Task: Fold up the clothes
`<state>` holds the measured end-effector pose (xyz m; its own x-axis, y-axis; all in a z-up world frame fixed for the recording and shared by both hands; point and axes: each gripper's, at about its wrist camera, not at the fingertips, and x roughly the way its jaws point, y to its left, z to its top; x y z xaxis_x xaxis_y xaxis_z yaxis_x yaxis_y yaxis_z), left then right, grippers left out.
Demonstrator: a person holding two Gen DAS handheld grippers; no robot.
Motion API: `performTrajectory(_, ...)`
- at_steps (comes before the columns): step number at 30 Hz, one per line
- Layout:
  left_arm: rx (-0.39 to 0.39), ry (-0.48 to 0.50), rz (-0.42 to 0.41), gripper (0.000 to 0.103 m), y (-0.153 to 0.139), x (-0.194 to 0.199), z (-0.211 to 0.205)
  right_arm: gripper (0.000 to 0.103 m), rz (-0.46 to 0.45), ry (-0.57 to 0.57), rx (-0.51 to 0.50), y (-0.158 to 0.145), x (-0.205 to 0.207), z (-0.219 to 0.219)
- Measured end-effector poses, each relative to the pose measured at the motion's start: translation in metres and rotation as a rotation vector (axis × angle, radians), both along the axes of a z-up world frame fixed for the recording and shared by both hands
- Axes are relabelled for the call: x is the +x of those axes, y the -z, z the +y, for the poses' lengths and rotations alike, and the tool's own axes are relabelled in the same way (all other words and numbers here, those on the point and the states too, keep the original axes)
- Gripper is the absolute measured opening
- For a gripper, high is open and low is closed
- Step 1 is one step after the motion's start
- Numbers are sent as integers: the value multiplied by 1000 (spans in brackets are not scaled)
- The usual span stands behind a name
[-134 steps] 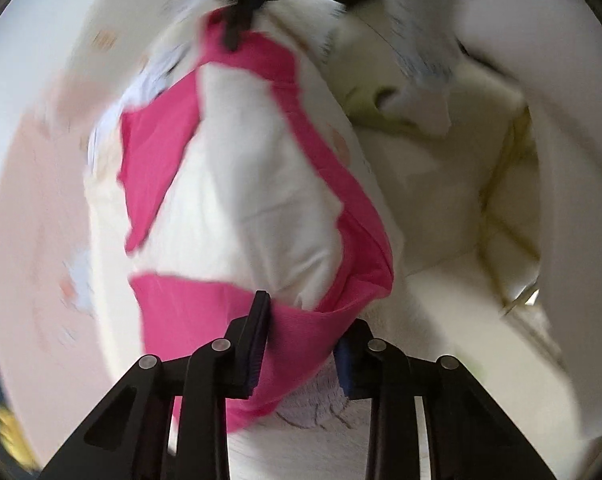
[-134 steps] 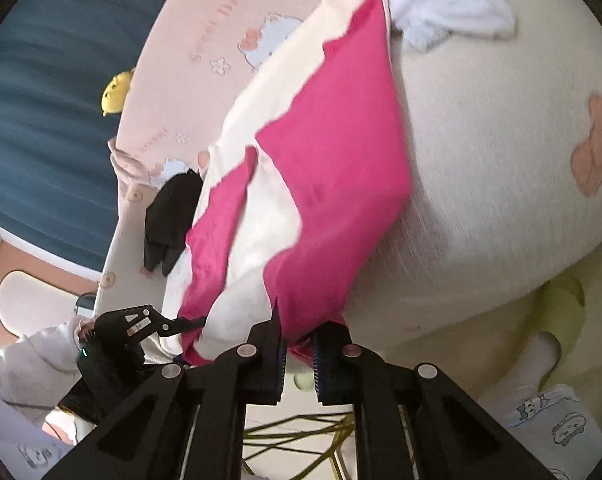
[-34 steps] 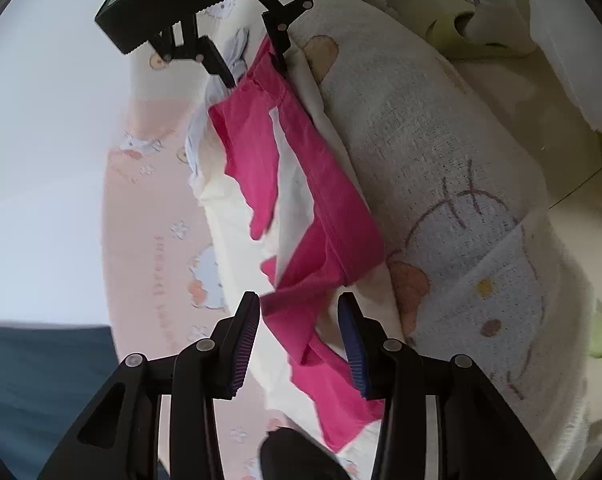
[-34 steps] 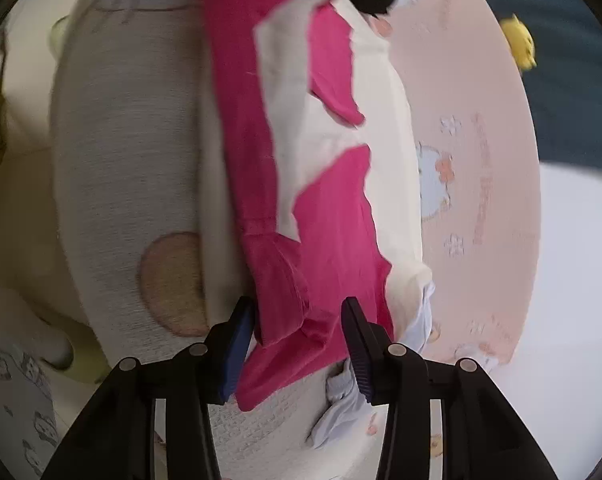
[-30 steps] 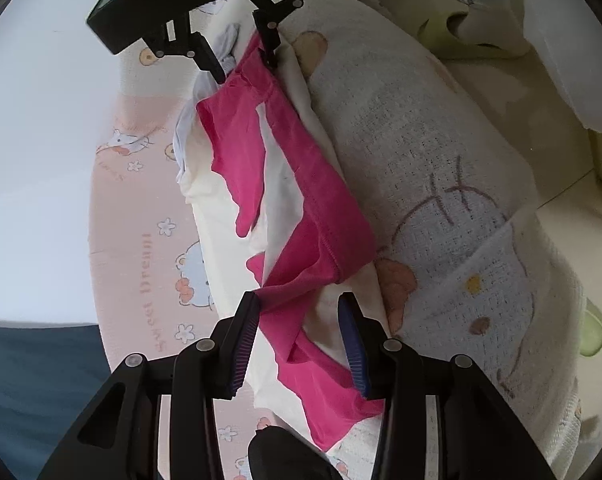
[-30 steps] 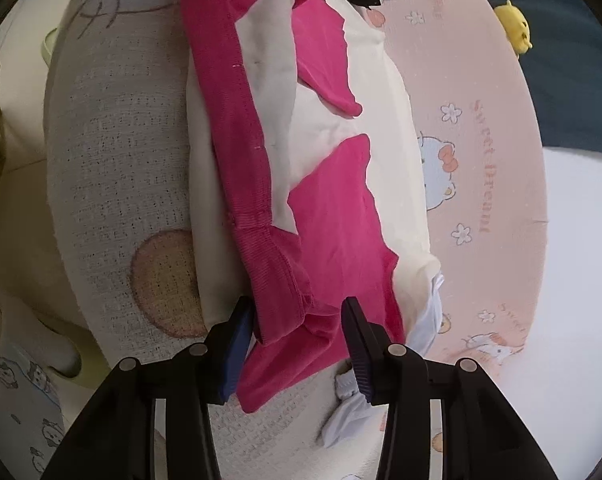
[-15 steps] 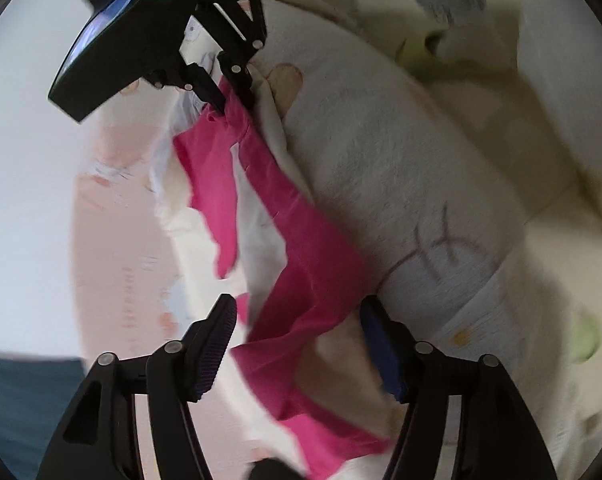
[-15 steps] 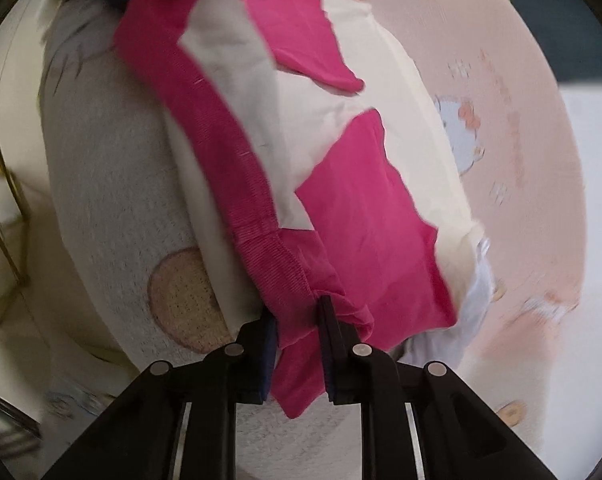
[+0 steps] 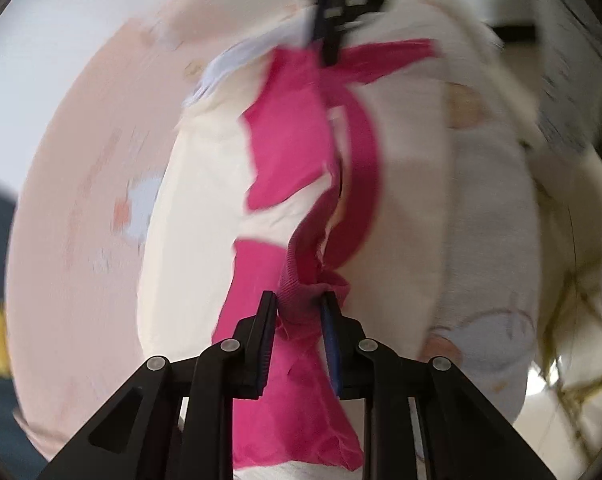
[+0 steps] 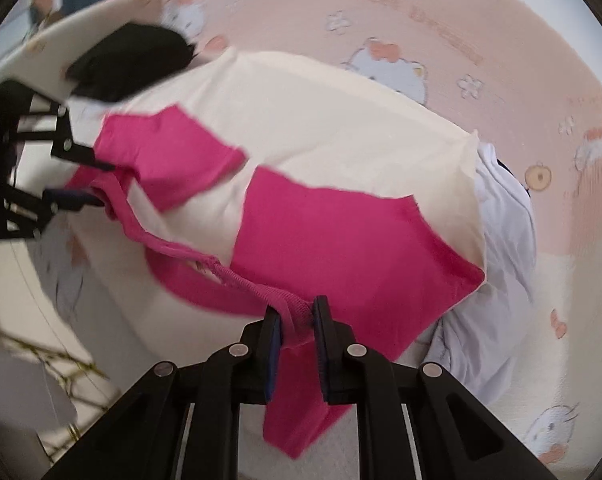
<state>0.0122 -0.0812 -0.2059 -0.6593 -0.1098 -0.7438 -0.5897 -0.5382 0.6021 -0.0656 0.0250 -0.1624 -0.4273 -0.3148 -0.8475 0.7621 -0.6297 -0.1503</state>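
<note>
A pink and cream garment (image 9: 285,140) (image 10: 341,232) lies spread on the bed, its ribbed pink band pulled up off the bedding. My left gripper (image 9: 299,304) is closing with a bunch of that band pinched between its pads. Its fingertips also show at the left edge of the right wrist view, left gripper (image 10: 101,184), on the band's far end. My right gripper (image 10: 295,314) is closing too, its pads pressing the other end of the band. In the blurred left wrist view the right gripper (image 9: 329,28) hangs at the top, clamped on pink cloth.
A white garment (image 10: 501,240) lies crumpled beside the pink one. A black item (image 10: 133,60) rests on the pink cartoon-print sheet (image 10: 421,20). A white knit blanket (image 9: 489,220) covers the bed's edge, with a gold wire rack (image 10: 61,360) below it.
Both grippers went from open around the pink band to clamped on it. Both have rolled and risen, lifting the band off the bed.
</note>
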Motion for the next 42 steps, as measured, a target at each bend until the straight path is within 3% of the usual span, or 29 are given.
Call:
performTrajectory(4,224,-250,-100,20,-9,-33,-29,14,-55,62,-14,11,-20,-8)
performTrajectory(6,378,-355,-193,20,-10,-37,-49,14,-91,103,-26,17,-30,-9)
performTrajectory(8,613,-513,-314,20,-12,-50,-77,14,-137,163,-93,14,-38,3)
performTrajectory(10,801,-633,-413,21,-8,-54,-100,24,-182,222,-162,11,-46,15)
performTrajectory(11,834,-675,-427,21,-6,-55,-106,28,-204,250,-201,9,-48,24)
performTrajectory(13,845,-719,-400,21,-6,-50,-110,44,-226,287,-270,4,-48,41)
performTrajectory(15,858,-757,-352,21,-6,-42,-116,47,-226,307,-310,1,-45,56)
performTrajectory(19,990,-839,-343,21,-5,-35,-133,47,-237,352,-377,6,-35,75)
performTrajectory(23,983,-872,-328,21,-5,-31,-130,47,-269,408,-446,17,-25,90)
performTrajectory(27,1022,-892,-343,21,-5,-27,-133,47,-234,364,-363,22,-18,76)
performTrajectory(29,1006,-915,-334,21,-6,-23,-134,47,-214,332,-312,24,-14,67)
performTrajectory(37,1065,-1007,-392,21,12,-8,-149,47,-333,323,-378,42,-14,71)
performTrajectory(42,1099,-1028,-367,21,7,-1,-156,47,-313,331,-421,36,-12,83)
